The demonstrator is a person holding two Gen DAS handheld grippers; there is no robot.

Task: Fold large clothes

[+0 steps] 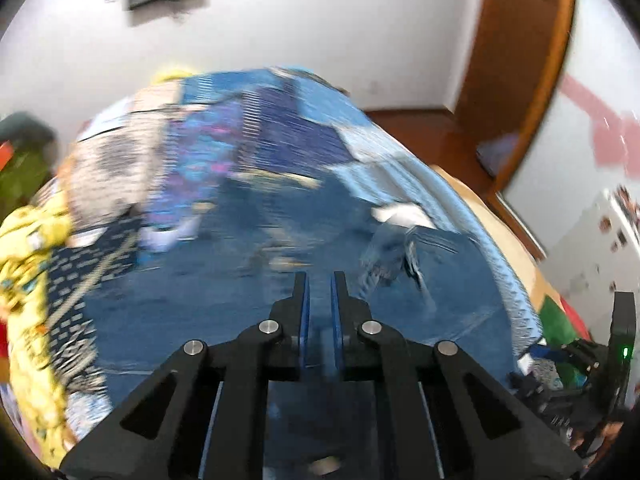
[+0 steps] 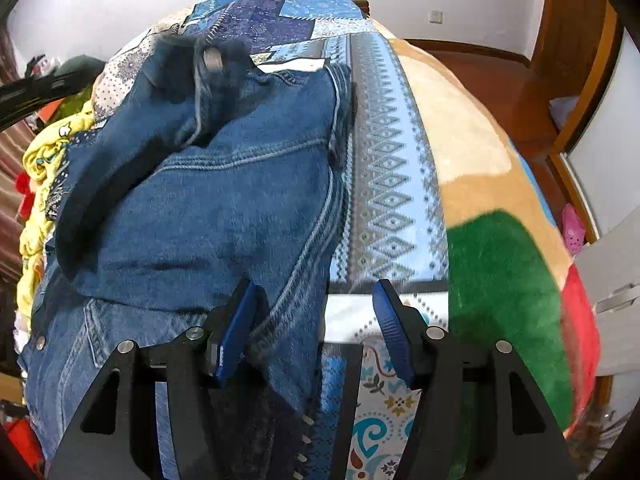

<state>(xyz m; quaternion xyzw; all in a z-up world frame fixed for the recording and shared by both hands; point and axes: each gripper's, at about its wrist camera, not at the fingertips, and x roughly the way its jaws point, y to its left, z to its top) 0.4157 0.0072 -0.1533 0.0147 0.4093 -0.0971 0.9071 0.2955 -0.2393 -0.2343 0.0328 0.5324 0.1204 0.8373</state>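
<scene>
A blue denim jacket [image 2: 208, 200] lies spread on the patterned blue bedspread [image 2: 384, 184]. One sleeve [image 2: 160, 120] is folded over its upper left part. My right gripper [image 2: 316, 300] is open above the jacket's right hem edge, which lies between the fingers, not clamped. In the blurred left wrist view, my left gripper [image 1: 320, 284] hovers over the denim [image 1: 224, 312] with its pads nearly together and a narrow gap between them; no cloth shows in the gap. The right gripper's body [image 1: 616, 360] shows at that view's right edge.
A yellow printed garment [image 2: 44, 152] is heaped at the bed's left side. A tan, green and red fleece blanket [image 2: 500, 240] covers the bed's right side. A wooden floor and wardrobe [image 2: 568, 60] lie beyond. A white wall stands behind the bed.
</scene>
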